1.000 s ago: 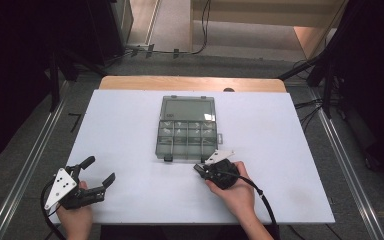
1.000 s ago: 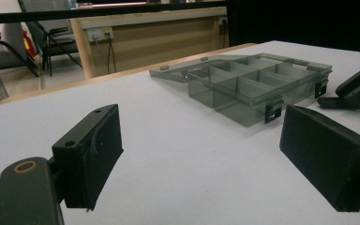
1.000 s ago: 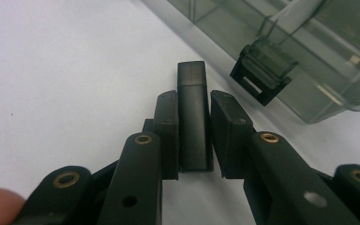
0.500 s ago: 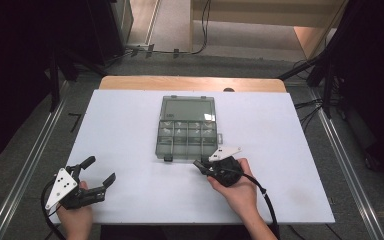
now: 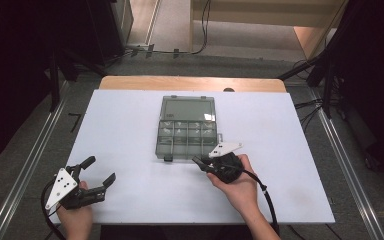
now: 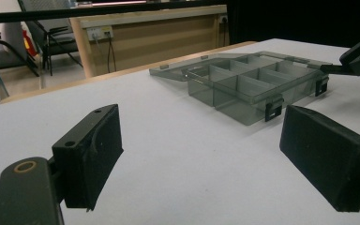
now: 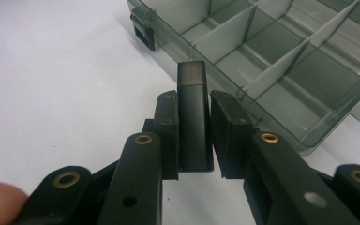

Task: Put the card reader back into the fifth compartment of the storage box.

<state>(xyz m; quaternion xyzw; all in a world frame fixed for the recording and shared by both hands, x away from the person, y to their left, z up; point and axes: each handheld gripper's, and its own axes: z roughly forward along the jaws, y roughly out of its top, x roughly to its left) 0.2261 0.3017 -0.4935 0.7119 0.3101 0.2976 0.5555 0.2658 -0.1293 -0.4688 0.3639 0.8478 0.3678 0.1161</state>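
The white table (image 5: 130,125) carries a smoky grey organizer box (image 5: 186,131), which sits open toward the far edge, about midway between the left and right edges. Its flat lid lies back toward the far edge and its divided tray faces the near edge. From above, the compartments blur together; the right gripper view shows them plainly as bare cells with thin translucent dividers, and a dark latch (image 7: 143,29) on the tray's front wall.

The left gripper (image 5: 99,175) hovers at the near left corner, well apart from the box. Its jaws are spread wide with nothing between them, which its own view confirms.

The right gripper (image 5: 199,162) sits just beside the tray's near right corner, held in the person's hand (image 5: 240,187). From above I cannot tell what it carries. Its own view shows the jaws closed in on a small dark rectangular block (image 7: 194,117), standing lengthwise between the pads and pointing toward the tray's front wall.
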